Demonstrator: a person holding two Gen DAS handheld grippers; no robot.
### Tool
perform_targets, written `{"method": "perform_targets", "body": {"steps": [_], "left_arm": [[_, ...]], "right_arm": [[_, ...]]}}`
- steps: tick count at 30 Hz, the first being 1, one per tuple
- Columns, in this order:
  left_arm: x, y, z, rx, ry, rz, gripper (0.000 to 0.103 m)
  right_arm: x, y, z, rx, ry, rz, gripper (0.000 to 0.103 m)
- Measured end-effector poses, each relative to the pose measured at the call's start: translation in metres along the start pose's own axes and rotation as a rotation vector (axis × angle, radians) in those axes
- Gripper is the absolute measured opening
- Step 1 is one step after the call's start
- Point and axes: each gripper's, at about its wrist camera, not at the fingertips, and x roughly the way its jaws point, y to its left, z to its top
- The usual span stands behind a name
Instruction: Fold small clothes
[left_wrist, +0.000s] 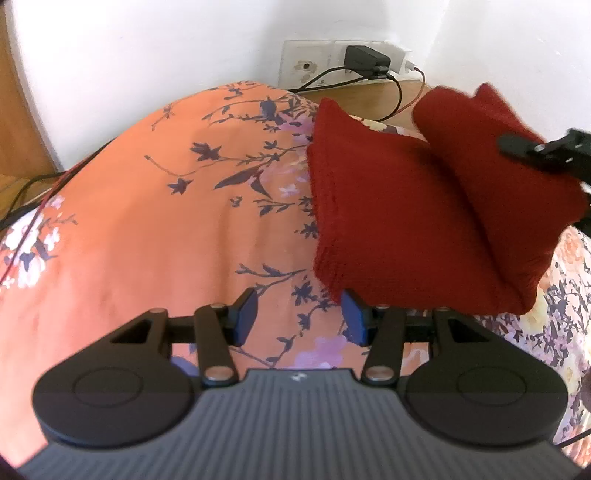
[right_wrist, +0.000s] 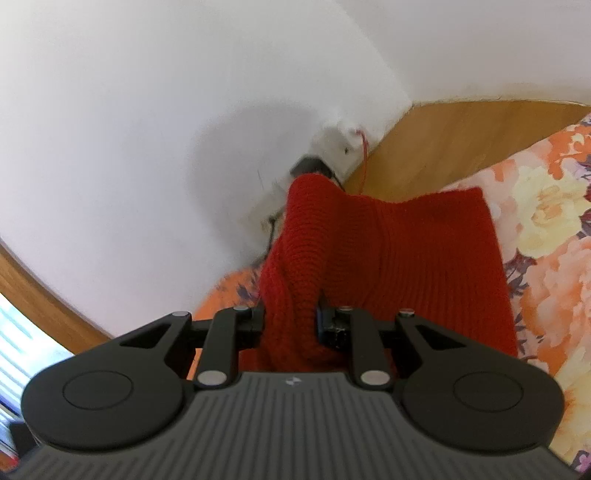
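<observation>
The right gripper (right_wrist: 290, 325) has its fingers (right_wrist: 255, 325) pressed in on a bunched fold of a red knitted garment (right_wrist: 406, 266), the wool filling the gap between them and rising in a lifted peak ahead of the camera. From that pinched edge the knit runs down and away to the right, where the rest of it lies on a bed covered by an orange floral bedspread (right_wrist: 546, 229).

The left gripper (left_wrist: 299, 319) hovers low over the bedspread (left_wrist: 147, 221) with its blue-padded fingers (left_wrist: 245, 314) spread apart and nothing between them; the right-hand pad sits just at the near hem of the red knitted garment (left_wrist: 399, 221), though whether it touches the wool cannot be told. In the left wrist view the garment lies at the right of the bed, its far right portion raised and doubled toward the middle, with the tip of the right gripper (left_wrist: 517, 146) showing black at the lifted edge.

Beyond the bed, a white wall (left_wrist: 147, 55) carries a socket plate (left_wrist: 310, 68) with a black charger (left_wrist: 365, 59) plugged in, its black cables (left_wrist: 397, 92) trailing down to a wooden ledge (left_wrist: 369, 88). A wooden board (right_wrist: 461, 140) borders the bed at the wall in the right wrist view.
</observation>
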Motion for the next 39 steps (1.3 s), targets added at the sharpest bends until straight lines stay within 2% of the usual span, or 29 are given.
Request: {"method": "perform_targets", "body": {"steps": [5,9,13,21,26,33,34,36,39], "left_arm": [[0.000,0.007,0.000,-0.008,0.001,-0.004,0.052],[-0.002,0.010,0.002,-0.011,-0.005,-0.009,0.052],[-0.005,0.009,0.007,0.000,-0.019,-0.015,0.052],[-0.010,-0.004,0.032,0.027,-0.060,-0.077,0.052],[-0.007,-0.018,0.055,0.030,-0.081,-0.149,0.052],[0.014,-0.042,0.083,0.026,-0.071,-0.237,0.052],[0.018,-0.044,0.086,0.016,-0.069,-0.253,0.054],[0.028,-0.048,0.092,-0.020,-0.064,-0.269,0.074],[0.038,-0.053,0.097,-0.045,-0.081,-0.281,0.076]], "right_arm": [[0.024,0.011,-0.011,-0.105,0.035,-0.045,0.029],[0.028,0.022,-0.014,-0.161,0.040,-0.037,0.052],[0.025,0.034,-0.020,-0.168,0.058,0.003,0.062],[-0.014,0.046,-0.013,-0.217,0.010,0.044,0.068],[-0.040,0.023,0.003,-0.189,-0.044,-0.030,0.069],[-0.063,-0.033,0.012,-0.072,-0.102,-0.152,0.070],[-0.064,-0.041,0.012,-0.063,-0.107,-0.172,0.071],[-0.067,-0.056,0.011,-0.042,-0.107,-0.205,0.071],[-0.068,-0.076,0.006,-0.018,-0.110,-0.256,0.071]]}}
